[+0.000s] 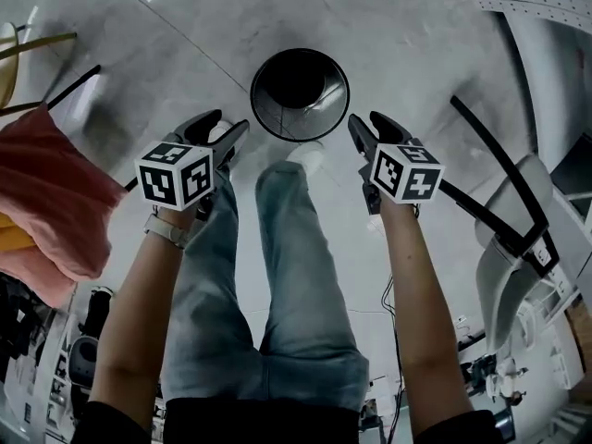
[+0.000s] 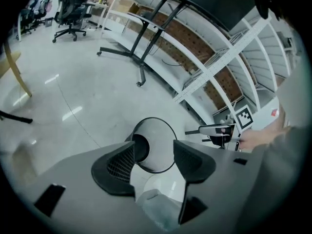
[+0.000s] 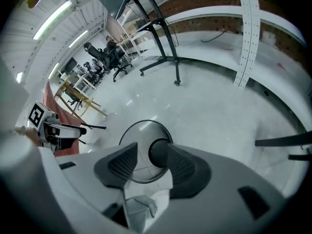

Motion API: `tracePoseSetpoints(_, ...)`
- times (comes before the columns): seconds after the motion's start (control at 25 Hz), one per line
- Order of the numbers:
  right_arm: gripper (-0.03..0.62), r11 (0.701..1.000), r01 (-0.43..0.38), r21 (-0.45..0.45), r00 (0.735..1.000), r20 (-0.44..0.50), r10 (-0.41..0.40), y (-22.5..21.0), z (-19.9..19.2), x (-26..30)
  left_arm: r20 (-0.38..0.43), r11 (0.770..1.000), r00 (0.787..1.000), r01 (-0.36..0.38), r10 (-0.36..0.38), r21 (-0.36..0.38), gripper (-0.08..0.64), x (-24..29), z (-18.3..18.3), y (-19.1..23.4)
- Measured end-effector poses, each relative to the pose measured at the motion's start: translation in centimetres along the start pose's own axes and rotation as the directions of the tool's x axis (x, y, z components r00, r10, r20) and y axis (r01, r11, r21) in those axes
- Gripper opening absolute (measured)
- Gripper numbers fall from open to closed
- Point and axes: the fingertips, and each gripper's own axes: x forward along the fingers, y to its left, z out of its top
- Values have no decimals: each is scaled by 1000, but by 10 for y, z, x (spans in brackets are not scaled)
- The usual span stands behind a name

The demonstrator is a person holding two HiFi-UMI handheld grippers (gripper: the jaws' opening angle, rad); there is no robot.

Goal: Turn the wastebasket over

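**Nearly at the rim, jaws spread and empty**

I have the left gripper point(image 1: 229, 123) and the right gripper point(image 1: 365, 120) flanking the wastebasket point(image 1: 328, 109). It stands upright, mouth up, on the floor point(image 1: 185, 44) just ahead of the person's shoe point(image 1: 307, 158). Both sets of jaws stand apart with nothing between them. The basket looks like thin wire mesh under a hoop rim. I judge it light, fairly stiff and likely to skid, so I'd pinch the rim on opposite sides. The floor is glossy grey, and shelving point(image 2: 219, 67) and office chairs point(image 2: 70, 13) stand well apart.
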Motion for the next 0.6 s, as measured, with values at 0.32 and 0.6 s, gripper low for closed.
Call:
tracePoseSetpoints(0.32, 181, 1000, -14, -12, 997, -77, 13, -31, -24, 69, -24, 996, 1000, -10, 8, -85, 244, 70, -38, 44)
tracePoseSetpoints(0.6, 181, 1000, -12, -24, 991, -132, 9, -52, -41, 114, -56, 995, 998, 9, -14, -100, 244, 118, -60, 66)
